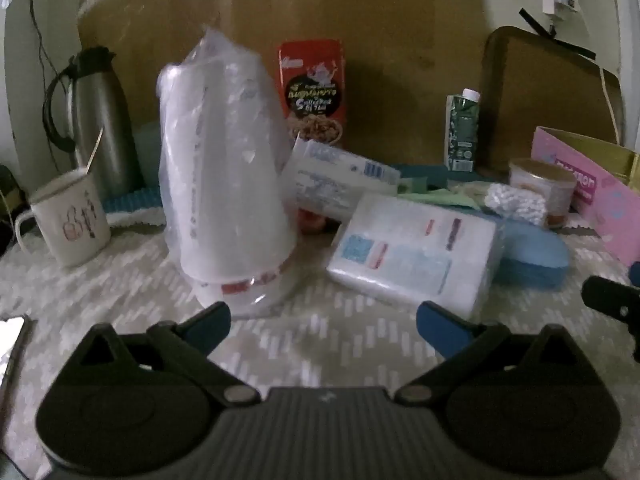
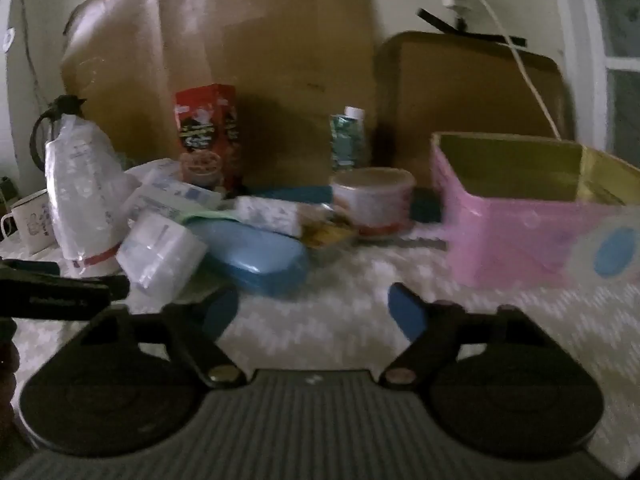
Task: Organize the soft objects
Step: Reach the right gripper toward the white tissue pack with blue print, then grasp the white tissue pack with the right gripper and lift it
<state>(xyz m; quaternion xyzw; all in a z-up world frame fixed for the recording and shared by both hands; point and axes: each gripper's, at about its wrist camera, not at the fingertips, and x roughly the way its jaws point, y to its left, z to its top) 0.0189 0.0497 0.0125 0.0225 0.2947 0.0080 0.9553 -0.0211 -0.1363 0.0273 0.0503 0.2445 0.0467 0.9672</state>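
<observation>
A dim corner, brown cardboard propped against the wall, and a table under a pale cloth (image 1: 132,280) with a woven zigzag pattern — crowded along its back half. The left gripper (image 1: 324,322) hovers low over the bare cloth at the front, its blue-padded fingers spread wide with nothing between them. Just ahead of its left finger stands a tall stack of white cups in a clear plastic sleeve (image 1: 224,168), upright and leaning slightly. Just ahead of its right finger lies a flat pack of tissues (image 1: 416,248), wrapped in plastic, near the fingertip but not touching it. Behind that pack a second tissue pack (image 1: 340,180) lies tilted, and a blue pouch (image 1: 532,256) sits just beside the first pack on its right.

The right gripper (image 2: 312,312) is likewise wide open and empty, held above the cloth. The blue pouch (image 2: 256,256) lies just beyond its left finger; the pink box (image 2: 516,220), open at the top, stands ahead to the right, well apart from the pouch. A small bag of white cotton balls (image 2: 268,212) rests behind the pouch, near a round lidded tub (image 2: 372,196).

Farther back: a red cereal box (image 1: 314,88), a green carton (image 1: 462,132), a steel flask (image 1: 98,120) and a mug (image 1: 68,220) at the left edge.
</observation>
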